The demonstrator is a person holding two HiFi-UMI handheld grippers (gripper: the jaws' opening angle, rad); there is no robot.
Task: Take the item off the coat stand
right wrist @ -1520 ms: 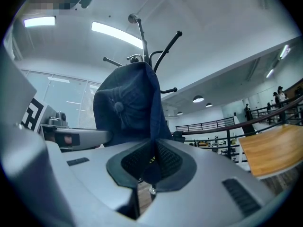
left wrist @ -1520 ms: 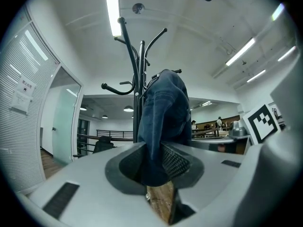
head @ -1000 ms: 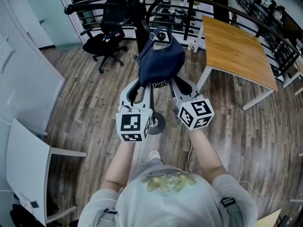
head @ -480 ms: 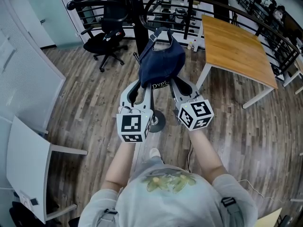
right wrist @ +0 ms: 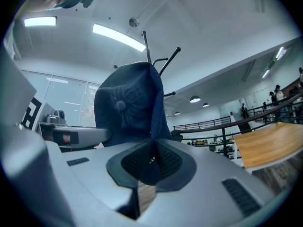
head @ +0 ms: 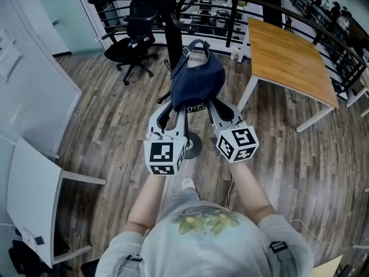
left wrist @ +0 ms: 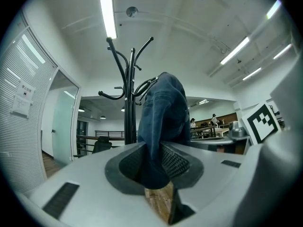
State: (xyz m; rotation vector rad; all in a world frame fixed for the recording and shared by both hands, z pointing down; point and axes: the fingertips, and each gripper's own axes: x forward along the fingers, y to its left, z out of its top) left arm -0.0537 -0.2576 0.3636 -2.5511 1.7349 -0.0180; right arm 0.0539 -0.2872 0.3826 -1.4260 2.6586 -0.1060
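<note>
So this one's pretty much at the finish line, I'd say. The dark blue denim baseball cap (head: pixel 198 82) is pinched from both sides: the left tongs (head: pixel 173 109) are clamped on a thick fold of the fabric near the brim, and the right tongs (head: pixel 212 105) are squeezed nearly together on a thinner edge of it, so both have a real grip on the cap. It's hanging in the air between the two of them, just in front of the black metal coat stand (head: pixel 167 16) and above the grey-brown wood plank floor (head: pixel 115 108). From the head view the strap loop at the back of the cap looks free, with nothing poking through it. The left gripper view shows a curved hook right beside the cloth though, and I can't tell if they touch. My guess is the lift-off is done and all that's left is pulling it well clear. Compared with a second ago, the rounded hook end that sat in the cap's back opening is gone from there, and the cap has come away from the pole towards the person. The grip on both sides hasn't changed.
</note>
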